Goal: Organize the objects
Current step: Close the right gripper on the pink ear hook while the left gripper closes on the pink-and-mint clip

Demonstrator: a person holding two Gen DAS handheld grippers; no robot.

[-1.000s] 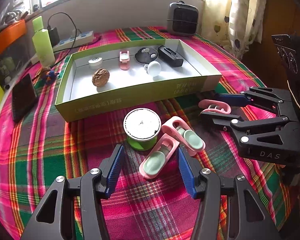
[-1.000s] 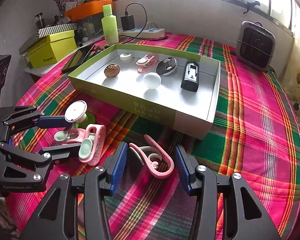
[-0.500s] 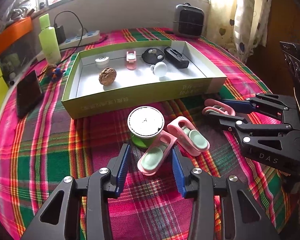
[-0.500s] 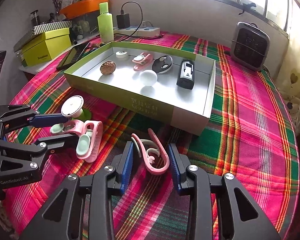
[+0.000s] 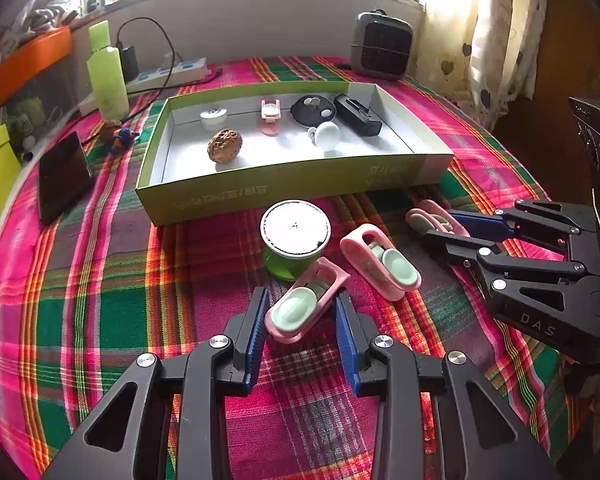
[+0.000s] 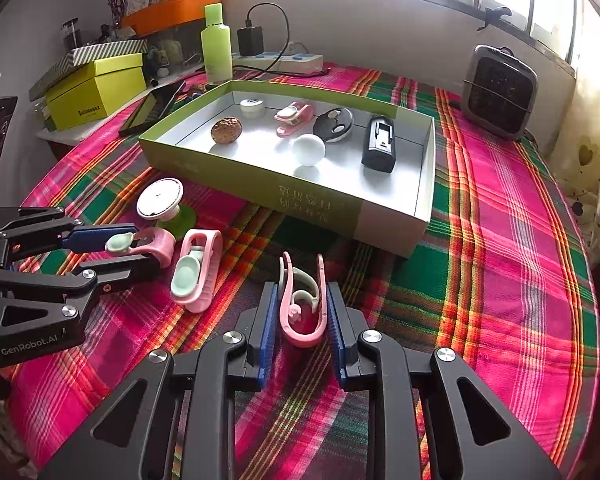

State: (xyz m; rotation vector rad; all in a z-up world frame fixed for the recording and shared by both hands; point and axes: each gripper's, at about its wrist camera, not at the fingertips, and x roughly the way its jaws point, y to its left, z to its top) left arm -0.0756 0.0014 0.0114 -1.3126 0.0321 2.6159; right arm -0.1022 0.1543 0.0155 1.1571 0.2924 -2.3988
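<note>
Plaid cloth in pink, green and red covers the surface (image 5: 100, 280) in the left wrist view, under a bright window. An open green box (image 5: 284, 192) lies at the far middle, holding a walnut (image 5: 225, 146), a white knob (image 5: 327, 135) and other small items. Near it stands a white-topped green spool (image 5: 296, 236). The left gripper (image 5: 302, 312) has just been closing; its blue fingers (image 5: 256, 320) now sit narrow against the sides of a pink clip with a mint pad (image 5: 304, 306). A second pink clip (image 5: 380, 260) lies just to the right. Further right, the right gripper (image 5: 444, 226) pinches a pink ear hook (image 5: 430, 216).

From the right wrist view, the right gripper (image 6: 302, 312) has also just been closing, and its fingers (image 6: 269, 320) squeeze the pink ear hook (image 6: 302, 304) upright on the cloth, near the green box (image 6: 320, 204). At left, the left gripper (image 6: 134, 250) grips the pink clip with a mint pad (image 6: 140, 244), beside the second pink clip (image 6: 198, 272).
</note>
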